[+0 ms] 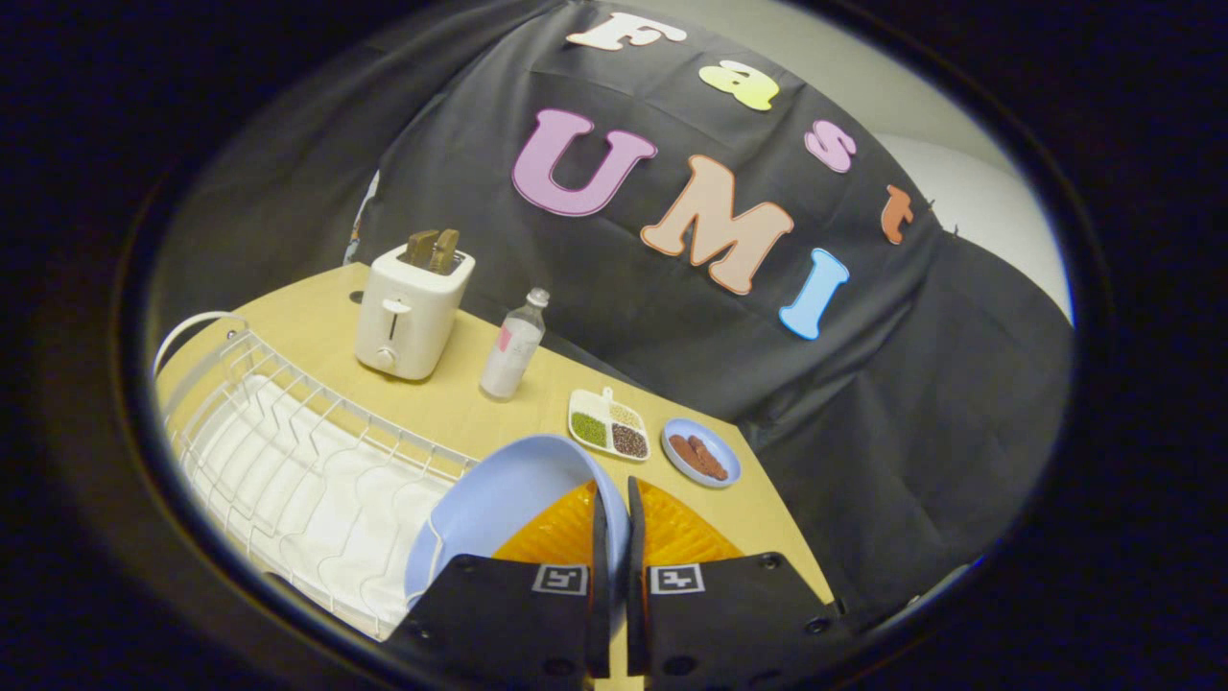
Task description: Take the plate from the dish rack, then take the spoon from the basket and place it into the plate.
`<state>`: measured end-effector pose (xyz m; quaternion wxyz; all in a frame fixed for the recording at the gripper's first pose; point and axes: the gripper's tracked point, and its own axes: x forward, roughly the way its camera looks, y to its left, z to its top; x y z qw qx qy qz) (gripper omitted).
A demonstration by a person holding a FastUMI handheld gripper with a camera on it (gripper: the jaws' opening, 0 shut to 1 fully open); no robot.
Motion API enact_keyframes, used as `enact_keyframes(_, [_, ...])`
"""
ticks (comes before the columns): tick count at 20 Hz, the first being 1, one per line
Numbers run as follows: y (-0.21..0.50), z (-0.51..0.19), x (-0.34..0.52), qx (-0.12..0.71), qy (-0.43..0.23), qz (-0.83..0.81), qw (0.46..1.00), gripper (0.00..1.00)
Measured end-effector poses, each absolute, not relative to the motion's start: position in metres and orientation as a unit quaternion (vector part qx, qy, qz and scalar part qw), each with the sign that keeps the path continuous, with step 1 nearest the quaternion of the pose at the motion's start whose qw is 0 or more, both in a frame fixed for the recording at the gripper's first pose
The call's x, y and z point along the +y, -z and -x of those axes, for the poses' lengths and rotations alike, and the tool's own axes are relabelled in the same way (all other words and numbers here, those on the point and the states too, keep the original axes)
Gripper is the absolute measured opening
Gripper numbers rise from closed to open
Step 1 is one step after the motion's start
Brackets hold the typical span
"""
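Observation:
My gripper is shut on the right rim of a light blue plate; the rim runs between both fingers. The plate stands tilted on edge, its hollow side facing left, at the right end of the white wire dish rack. I cannot tell whether it still touches the rack's wires. Just beyond the fingers, partly hidden by them and the plate, lies a ribbed orange basket. What the basket holds is hidden from me.
On the wooden table beyond the rack stand a white toaster with two slices in it and a clear bottle. A divided white dish of beans and a small blue dish of brown pieces lie just beyond the basket.

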<state>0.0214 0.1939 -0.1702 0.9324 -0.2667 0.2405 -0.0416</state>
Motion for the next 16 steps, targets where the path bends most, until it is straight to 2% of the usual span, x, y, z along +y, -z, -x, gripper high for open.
enact_keyframes(16, [0.158,-0.025,0.201,0.253,0.012,0.297,0.921,0.10])
